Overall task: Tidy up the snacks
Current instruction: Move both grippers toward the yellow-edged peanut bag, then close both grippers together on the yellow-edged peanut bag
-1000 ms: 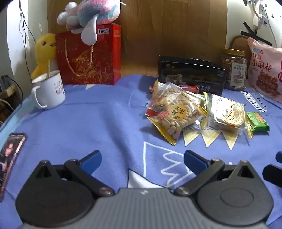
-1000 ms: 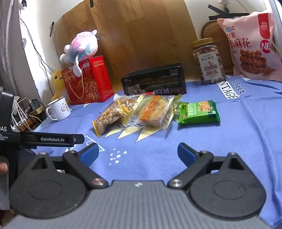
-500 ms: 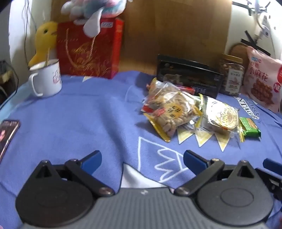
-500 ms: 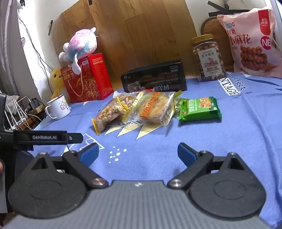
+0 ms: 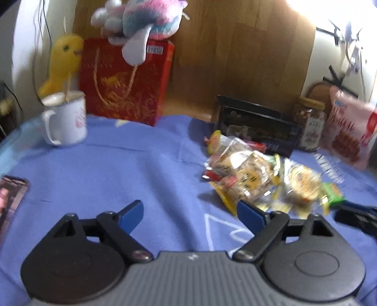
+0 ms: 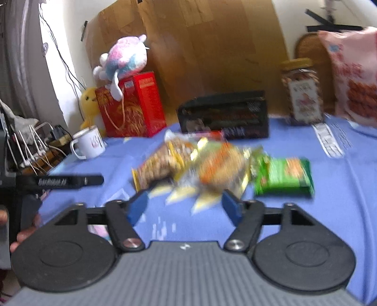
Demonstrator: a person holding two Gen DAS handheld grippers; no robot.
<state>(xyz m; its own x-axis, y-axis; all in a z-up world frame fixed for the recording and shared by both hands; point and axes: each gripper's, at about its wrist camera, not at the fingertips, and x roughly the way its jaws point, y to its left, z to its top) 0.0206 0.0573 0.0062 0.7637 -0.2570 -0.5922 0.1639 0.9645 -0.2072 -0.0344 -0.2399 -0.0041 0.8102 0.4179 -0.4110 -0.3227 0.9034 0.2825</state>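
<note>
A pile of snack packets lies on the blue cloth [image 5: 132, 164]: a clear peanut bag [image 5: 242, 179] [image 6: 162, 162], a round cake packet [image 5: 304, 181] [image 6: 221, 167] and a green wafer pack [image 6: 285, 176] [image 5: 332, 195]. My left gripper [image 5: 190, 211] hovers over bare cloth, left of and nearer than the pile; its jaws are closing with nothing between them. My right gripper [image 6: 186, 204] sits just in front of the pile, its jaws also closing on nothing. Both views are blurred.
At the back stand a black box [image 6: 223, 115], a nut jar [image 6: 301, 91], a pink snack bag [image 6: 351, 77], a red gift bag [image 5: 124, 82] with a plush toy [image 5: 141, 21], and a white mug [image 5: 66, 120]. A phone [image 5: 11, 200] lies at left.
Both grippers' jaws have narrowed. The left view has swung left, so the mug and red bag sit more central. The right gripper has come closer to the snack pile.
</note>
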